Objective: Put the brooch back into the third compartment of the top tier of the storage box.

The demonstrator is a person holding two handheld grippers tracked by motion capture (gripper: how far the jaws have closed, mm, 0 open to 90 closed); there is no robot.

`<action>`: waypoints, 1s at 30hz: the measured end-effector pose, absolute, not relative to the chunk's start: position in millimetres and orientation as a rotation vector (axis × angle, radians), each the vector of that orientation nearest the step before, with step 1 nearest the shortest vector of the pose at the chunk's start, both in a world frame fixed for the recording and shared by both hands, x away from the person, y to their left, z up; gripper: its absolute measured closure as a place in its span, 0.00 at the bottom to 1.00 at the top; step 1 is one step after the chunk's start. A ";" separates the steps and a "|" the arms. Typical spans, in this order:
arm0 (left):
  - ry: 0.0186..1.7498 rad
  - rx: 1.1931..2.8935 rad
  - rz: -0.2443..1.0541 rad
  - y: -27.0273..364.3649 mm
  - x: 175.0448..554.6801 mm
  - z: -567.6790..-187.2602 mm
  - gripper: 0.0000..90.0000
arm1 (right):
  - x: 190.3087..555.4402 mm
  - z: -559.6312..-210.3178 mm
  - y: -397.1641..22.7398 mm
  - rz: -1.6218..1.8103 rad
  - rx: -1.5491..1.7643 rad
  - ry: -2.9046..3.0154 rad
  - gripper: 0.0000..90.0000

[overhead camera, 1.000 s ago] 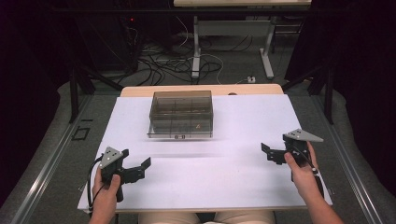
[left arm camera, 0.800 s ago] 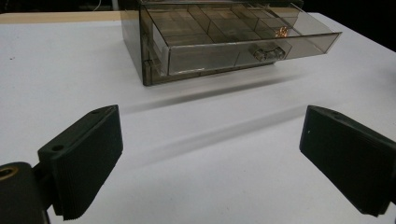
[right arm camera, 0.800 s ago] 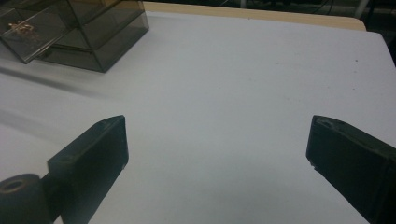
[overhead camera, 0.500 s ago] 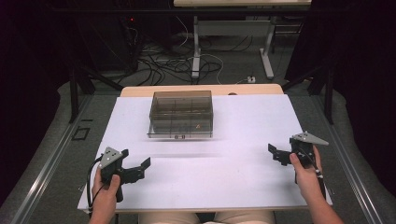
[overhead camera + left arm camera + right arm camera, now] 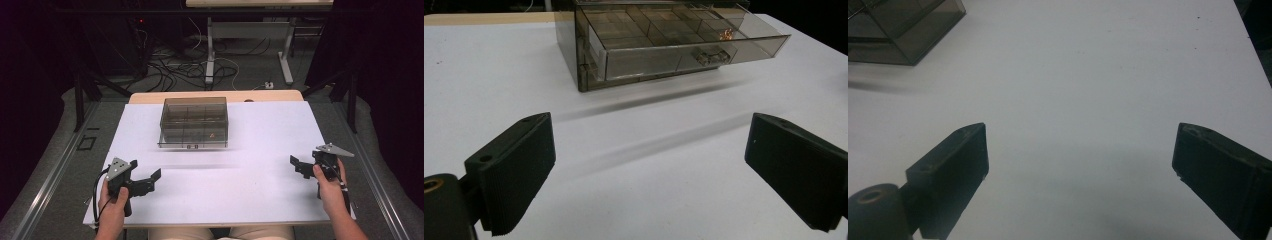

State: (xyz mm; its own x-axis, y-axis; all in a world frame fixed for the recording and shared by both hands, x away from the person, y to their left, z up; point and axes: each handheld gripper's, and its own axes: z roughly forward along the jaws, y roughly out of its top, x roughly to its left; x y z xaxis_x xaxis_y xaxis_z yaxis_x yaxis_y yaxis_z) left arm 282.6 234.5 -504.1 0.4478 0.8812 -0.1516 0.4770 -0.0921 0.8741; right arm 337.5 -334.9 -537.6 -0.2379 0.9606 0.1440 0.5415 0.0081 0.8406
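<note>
Both grippers rest low near the table's (image 5: 260, 195) front edge, fingers spread wide and empty, likely a ready pose. The left gripper (image 5: 150, 180) faces the smoky plastic drawer box (image 5: 194, 122) well ahead of its fingers (drawer partly out); the right gripper (image 5: 296, 165) sits far off.

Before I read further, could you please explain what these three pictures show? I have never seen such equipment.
A person sits at a white table with a black hand-held gripper in each hand: the left gripper and the right gripper. One picture comes from a camera above; the other two come from cameras riding on each gripper, looking along its black jaws. Both pairs of jaws stand wide apart and hold nothing. On the table lies a smoky transparent plastic box with compartments, with something small and orange inside.
</note>
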 end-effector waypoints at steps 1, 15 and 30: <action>1.175 1.731 0.522 234.4 282.6 -504.2 0.07 | 337.8 -538.5 -335.0 1.148 1.542 1.800 0.09; 1.180 1.733 0.513 233.3 283.9 -505.4 0.07 | 337.1 -543.7 -339.0 1.150 1.571 1.827 0.10; 1.177 1.742 0.515 233.1 286.4 -505.8 0.07 | 337.6 -545.6 -341.0 1.145 1.575 1.825 0.10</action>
